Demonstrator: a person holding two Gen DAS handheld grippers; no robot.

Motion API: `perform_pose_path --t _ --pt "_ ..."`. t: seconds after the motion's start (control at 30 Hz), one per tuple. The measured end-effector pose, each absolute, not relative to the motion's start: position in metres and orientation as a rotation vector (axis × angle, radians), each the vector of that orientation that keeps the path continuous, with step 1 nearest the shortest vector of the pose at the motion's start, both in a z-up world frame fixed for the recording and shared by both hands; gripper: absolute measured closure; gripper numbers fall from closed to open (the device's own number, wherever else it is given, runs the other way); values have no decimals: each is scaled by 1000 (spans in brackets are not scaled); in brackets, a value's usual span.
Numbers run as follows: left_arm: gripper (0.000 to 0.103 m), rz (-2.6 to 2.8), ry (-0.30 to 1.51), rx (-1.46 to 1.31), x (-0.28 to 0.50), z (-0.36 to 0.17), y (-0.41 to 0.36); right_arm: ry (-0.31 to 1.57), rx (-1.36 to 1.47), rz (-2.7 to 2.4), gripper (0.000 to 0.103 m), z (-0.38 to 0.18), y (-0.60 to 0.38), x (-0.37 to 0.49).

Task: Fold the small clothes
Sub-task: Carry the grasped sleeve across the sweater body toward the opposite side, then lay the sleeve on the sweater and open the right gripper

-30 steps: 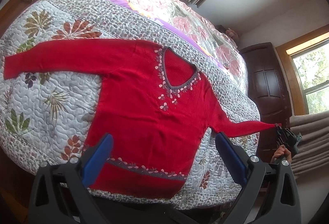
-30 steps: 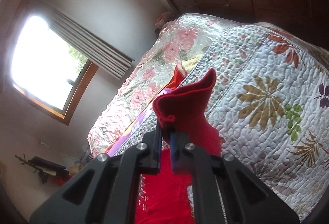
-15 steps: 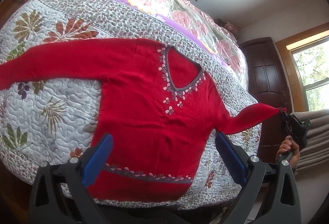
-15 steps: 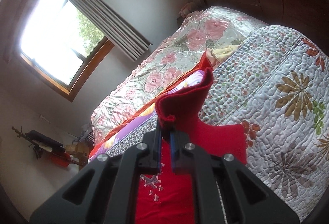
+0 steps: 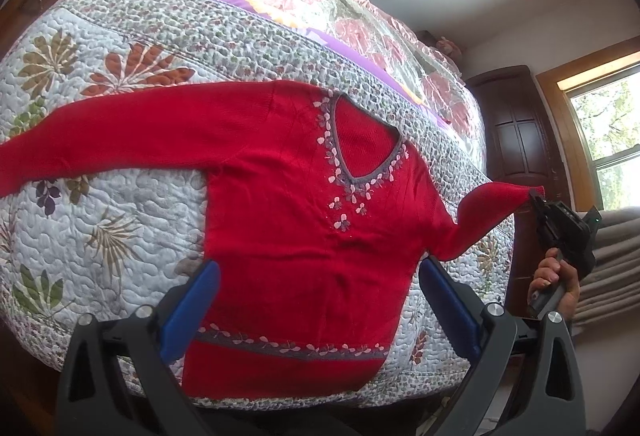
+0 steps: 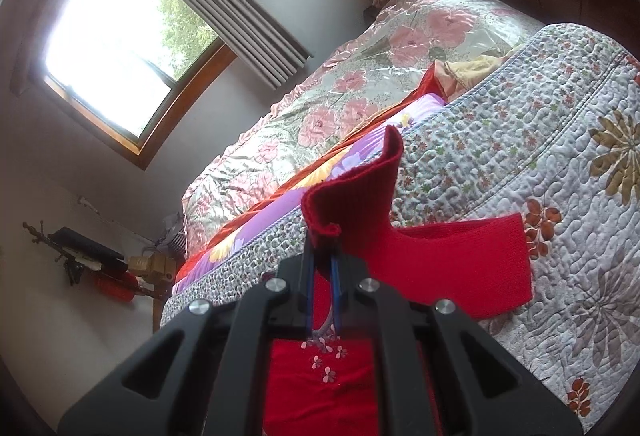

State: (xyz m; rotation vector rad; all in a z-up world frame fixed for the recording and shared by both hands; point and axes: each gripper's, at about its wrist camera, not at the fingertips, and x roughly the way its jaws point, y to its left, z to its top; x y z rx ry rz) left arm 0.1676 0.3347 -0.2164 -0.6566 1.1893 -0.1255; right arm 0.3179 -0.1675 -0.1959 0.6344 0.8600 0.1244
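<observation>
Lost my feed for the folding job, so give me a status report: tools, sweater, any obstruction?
Right tool shut on sweater cuff, lifted off quilt. Left tool open, hovering above hem. Red sweater flat, face up. Nothing in the way.

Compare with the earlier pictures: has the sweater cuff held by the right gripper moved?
Yes. The cuff has risen off the quilt, climbing against the dark wooden door.

A bedroom in a lived-in home.

A bed fills the frame, covered by a leaf-print quilt and, toward the top, a shiny pink floral bedspread. A dark wooden wardrobe stands at right, a wood-framed window with grey curtains at upper left of the right wrist view.
</observation>
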Motion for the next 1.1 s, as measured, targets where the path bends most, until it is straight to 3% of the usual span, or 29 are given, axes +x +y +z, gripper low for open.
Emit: perform_pose_path --t 0.4,0.8,0.9,1.0,1.1 --pt "4 -144 1215 -631 193 -239 358 1003 449 194 98 -267 -48 342" --pt "4 -307 1314 -648 254 -308 334 1253 151 220 97 -408 65 335" --pt "4 -348 1342 -708 273 -332 324 1284 103 234 85 -422 76 326" --pt "4 -393 1367 -838 295 -355 314 1302 95 263 65 -415 74 313" --pt "4 -434 1384 -940 319 -374 298 1322 136 265 61 -401 62 287"
